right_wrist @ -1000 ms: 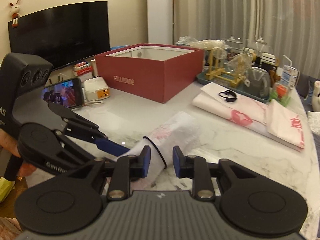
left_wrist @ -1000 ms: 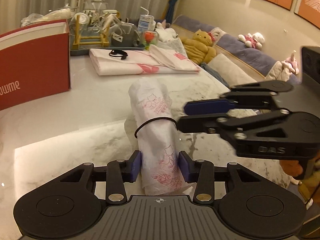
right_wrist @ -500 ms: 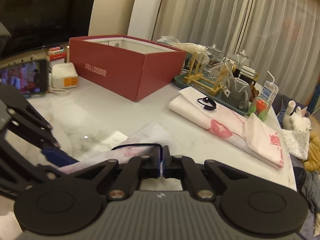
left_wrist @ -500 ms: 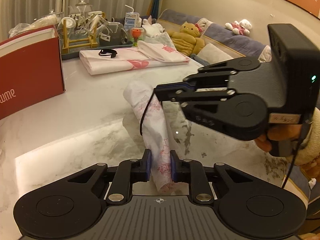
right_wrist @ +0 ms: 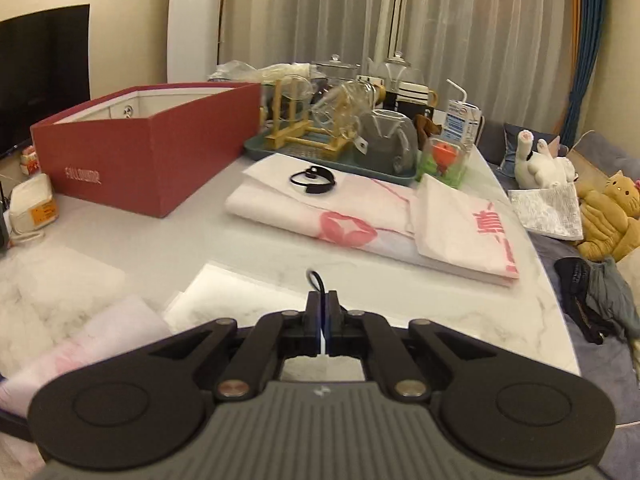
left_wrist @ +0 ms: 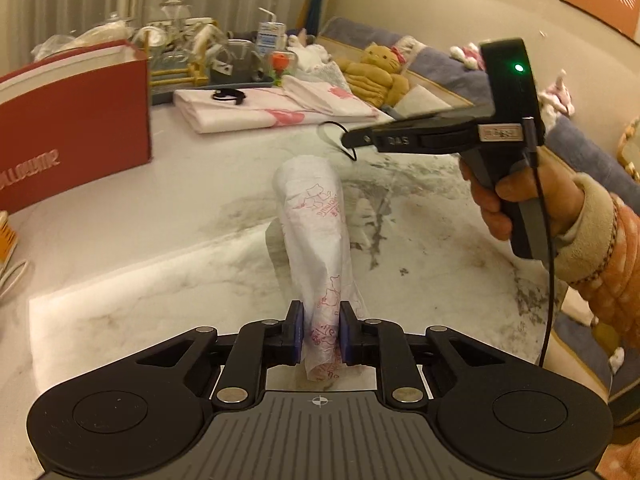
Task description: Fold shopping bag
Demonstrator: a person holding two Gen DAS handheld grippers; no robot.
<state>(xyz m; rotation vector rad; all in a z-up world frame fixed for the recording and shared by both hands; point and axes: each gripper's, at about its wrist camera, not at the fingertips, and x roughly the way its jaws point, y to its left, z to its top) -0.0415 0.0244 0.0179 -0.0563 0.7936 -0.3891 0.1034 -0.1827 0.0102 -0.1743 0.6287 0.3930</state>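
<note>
My left gripper point(left_wrist: 319, 332) clamps the near end of the rolled shopping bag point(left_wrist: 316, 232), a crinkly white roll with pink cartoon prints lying on the glossy marble table point(left_wrist: 160, 240). My right gripper point(right_wrist: 321, 322), pointing slightly downward, is clenched on a thin black elastic band point(left_wrist: 334, 138), held off the roll, my right hand point(left_wrist: 520, 196) wrapped round its handle.
</note>
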